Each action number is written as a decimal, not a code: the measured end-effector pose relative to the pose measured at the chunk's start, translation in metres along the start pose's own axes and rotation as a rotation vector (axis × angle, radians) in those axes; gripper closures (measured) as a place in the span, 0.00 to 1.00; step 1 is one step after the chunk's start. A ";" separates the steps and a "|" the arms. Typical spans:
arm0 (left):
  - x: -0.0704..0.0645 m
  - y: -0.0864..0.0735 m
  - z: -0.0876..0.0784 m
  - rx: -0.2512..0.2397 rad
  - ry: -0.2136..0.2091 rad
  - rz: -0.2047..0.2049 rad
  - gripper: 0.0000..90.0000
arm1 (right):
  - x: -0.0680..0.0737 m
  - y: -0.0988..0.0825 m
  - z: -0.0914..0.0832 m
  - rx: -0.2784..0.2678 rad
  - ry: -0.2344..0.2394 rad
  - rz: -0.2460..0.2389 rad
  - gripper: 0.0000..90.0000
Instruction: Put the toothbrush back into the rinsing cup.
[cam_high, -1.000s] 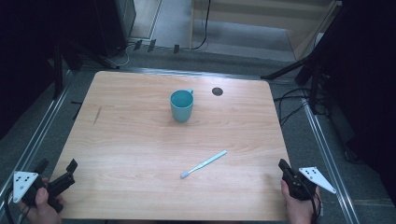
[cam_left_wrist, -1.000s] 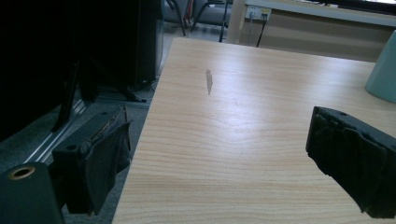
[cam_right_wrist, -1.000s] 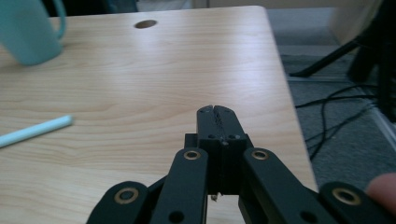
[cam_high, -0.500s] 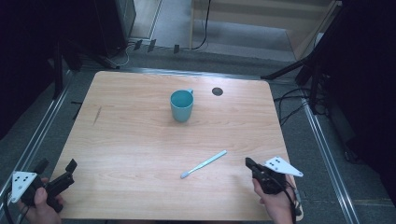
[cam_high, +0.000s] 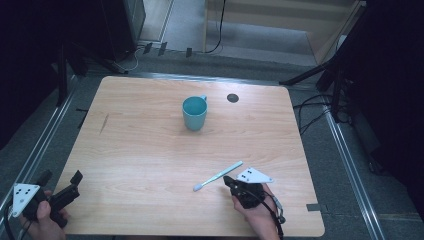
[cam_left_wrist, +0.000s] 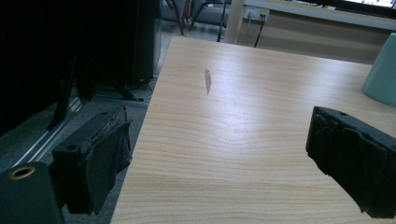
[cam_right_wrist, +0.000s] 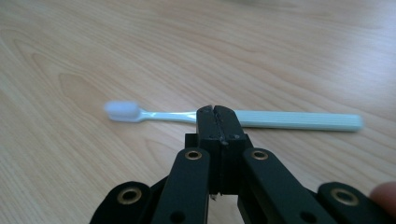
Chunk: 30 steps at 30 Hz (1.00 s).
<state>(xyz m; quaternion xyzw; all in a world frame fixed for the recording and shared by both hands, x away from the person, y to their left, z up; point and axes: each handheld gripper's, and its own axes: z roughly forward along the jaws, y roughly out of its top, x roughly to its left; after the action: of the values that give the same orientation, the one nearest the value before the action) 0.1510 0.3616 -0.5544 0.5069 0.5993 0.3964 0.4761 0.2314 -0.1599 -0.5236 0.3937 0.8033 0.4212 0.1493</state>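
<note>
The pale-green plastic toothbrush (cam_right_wrist: 243, 118) lies flat just beyond the right gripper (cam_right_wrist: 217, 112), whose closed, empty jaws hide its neck. The left gripper (cam_left_wrist: 224, 156) gapes open; a teal mug (cam_left_wrist: 382, 70) is cut off beyond.

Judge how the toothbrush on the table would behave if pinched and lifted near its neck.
The toothbrush looks thin and plastic, so probably light and fairly stiff. It lies flat on the table, so pinching may be fiddly. Its long handle would likely droop when held at the neck.
</note>
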 end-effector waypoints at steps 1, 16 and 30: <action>0.000 0.000 0.000 0.002 -0.001 0.000 0.08 | 0.003 0.000 0.004 0.007 0.007 -0.004 1.00; 0.001 0.000 0.000 0.009 -0.001 -0.011 0.08 | 0.032 0.002 0.044 0.091 0.036 -0.049 1.00; 0.002 0.000 0.000 0.010 -0.004 -0.015 0.08 | 0.026 0.025 0.077 0.088 0.025 -0.009 1.00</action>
<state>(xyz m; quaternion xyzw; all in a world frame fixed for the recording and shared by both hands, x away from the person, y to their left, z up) 0.1513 0.3637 -0.5543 0.5058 0.6042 0.3889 0.4773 0.2714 -0.0888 -0.5474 0.3907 0.8248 0.3896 0.1235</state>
